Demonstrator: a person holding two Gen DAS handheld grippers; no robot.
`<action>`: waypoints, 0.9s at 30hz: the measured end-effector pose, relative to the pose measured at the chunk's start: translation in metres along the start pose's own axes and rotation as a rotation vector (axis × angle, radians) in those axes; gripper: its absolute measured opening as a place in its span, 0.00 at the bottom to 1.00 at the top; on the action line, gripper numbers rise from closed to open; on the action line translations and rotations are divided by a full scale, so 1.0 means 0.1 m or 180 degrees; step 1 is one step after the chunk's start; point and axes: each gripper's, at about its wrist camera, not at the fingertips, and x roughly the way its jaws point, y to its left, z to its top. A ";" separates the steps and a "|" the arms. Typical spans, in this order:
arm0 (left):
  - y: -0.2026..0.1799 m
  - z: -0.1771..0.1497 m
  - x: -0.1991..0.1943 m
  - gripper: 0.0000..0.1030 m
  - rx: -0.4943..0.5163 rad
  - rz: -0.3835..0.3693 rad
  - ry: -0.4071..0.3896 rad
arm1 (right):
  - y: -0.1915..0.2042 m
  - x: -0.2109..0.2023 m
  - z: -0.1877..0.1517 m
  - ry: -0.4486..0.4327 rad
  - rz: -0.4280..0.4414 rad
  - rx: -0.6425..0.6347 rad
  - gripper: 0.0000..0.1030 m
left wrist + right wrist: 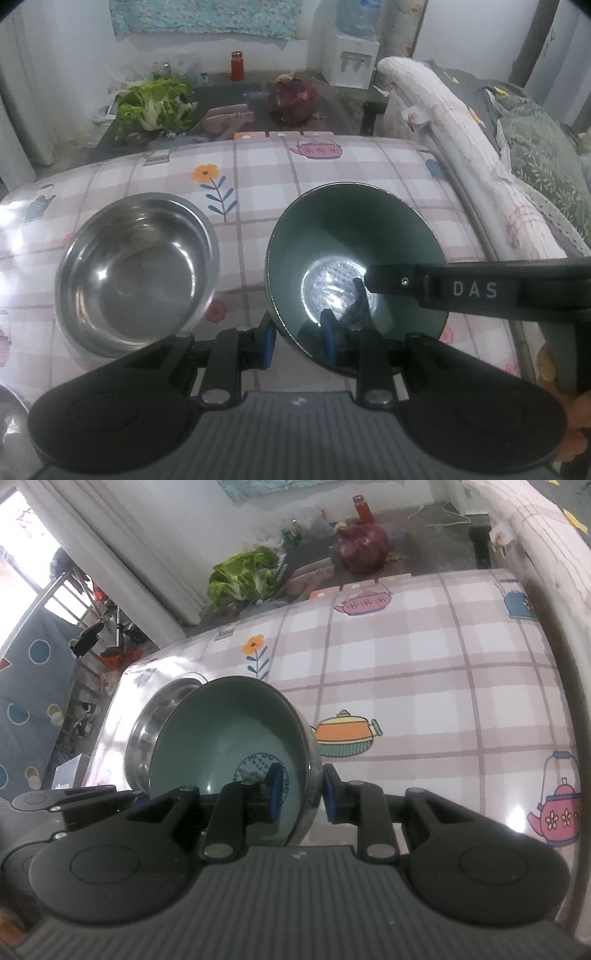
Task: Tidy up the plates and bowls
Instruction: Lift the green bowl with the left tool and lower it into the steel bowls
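Note:
A green bowl with a dark outside is held tilted above the checked tablecloth. My left gripper straddles its near rim, one blue pad inside and one outside. My right gripper is shut on the same green bowl at its other rim, and its black finger reaches in from the right in the left wrist view. A steel bowl stands on the cloth left of the green bowl. It also shows in the right wrist view, behind the green bowl.
A lettuce and a red cabbage lie on the floor beyond the table's far edge, with a red bottle. A cushioned bench runs along the table's right side. Another steel rim shows at the lower left.

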 end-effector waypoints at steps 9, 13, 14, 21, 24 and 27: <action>0.29 0.01 -0.16 0.26 -0.0146 0.0075 -0.0087 | 0.30 0.08 0.10 0.0001 0.0071 -0.0129 0.21; 0.44 0.02 -0.20 0.26 -0.0198 0.0140 -0.0104 | 0.47 0.17 0.14 0.0022 0.0121 -0.0161 0.21; 0.48 0.02 -0.21 0.26 -0.0218 0.0160 -0.0105 | 0.51 0.19 0.15 0.0029 0.0133 -0.0173 0.21; 0.81 0.03 -0.26 0.26 -0.0345 0.0319 -0.0124 | 0.81 0.43 0.21 0.0106 0.0259 -0.0254 0.21; 0.95 0.04 -0.26 0.26 -0.0393 0.0376 -0.0125 | 0.93 0.54 0.24 0.0139 0.0302 -0.0284 0.21; 1.10 0.05 -0.24 0.26 -0.0462 0.0388 -0.0106 | 1.04 0.65 0.27 0.0170 0.0348 -0.0297 0.21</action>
